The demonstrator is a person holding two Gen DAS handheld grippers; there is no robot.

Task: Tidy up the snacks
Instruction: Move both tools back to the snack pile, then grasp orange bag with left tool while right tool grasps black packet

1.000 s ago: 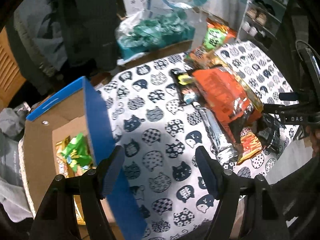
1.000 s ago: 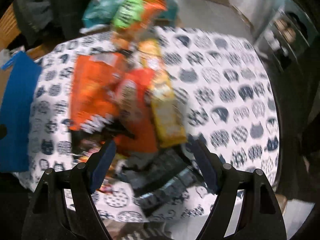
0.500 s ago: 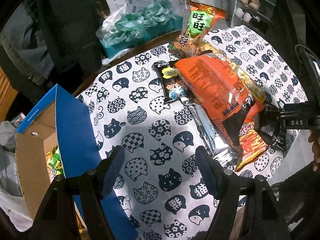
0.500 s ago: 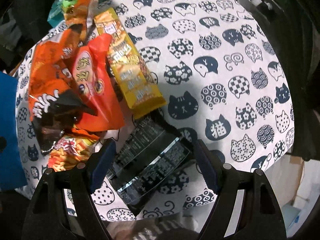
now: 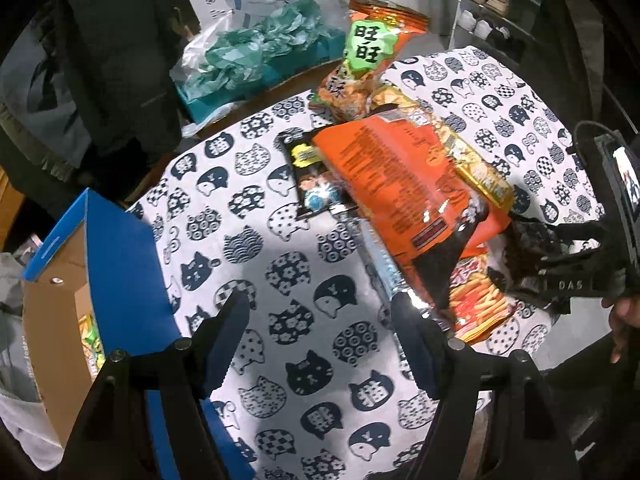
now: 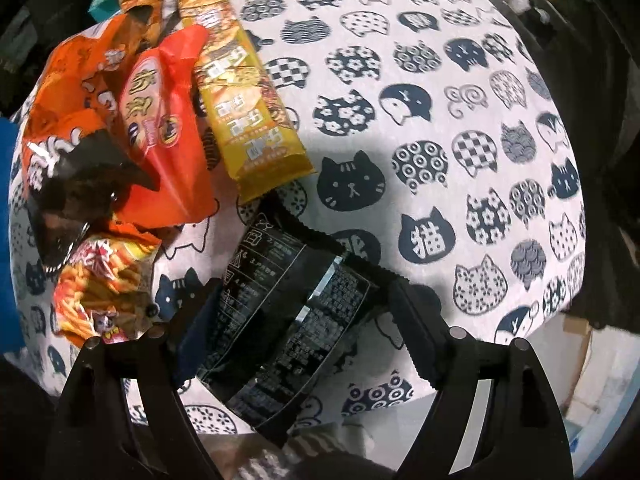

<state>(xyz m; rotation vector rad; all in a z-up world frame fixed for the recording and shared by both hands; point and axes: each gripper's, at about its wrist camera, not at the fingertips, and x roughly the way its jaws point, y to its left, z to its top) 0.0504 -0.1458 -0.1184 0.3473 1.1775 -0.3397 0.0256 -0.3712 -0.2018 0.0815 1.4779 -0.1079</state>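
A pile of snack packets lies on the cat-print tablecloth. A large orange bag tops it, with a small black packet, a silver packet, a fries packet and a green-labelled bag. My left gripper is open and empty above the cloth, beside the blue cardboard box. My right gripper is open with its jaws on either side of a black packet. A yellow packet and a red-orange bag lie beyond it. The right gripper also shows in the left wrist view.
The box holds a green snack inside. A clear bag of teal wrapping and a dark coat sit beyond the table. A shoe rack stands at the far right. The table's front edge is close to my right gripper.
My right gripper moved down and forward until its open jaws flank the black packet. My left gripper swung right, away from the box, toward the snack pile.
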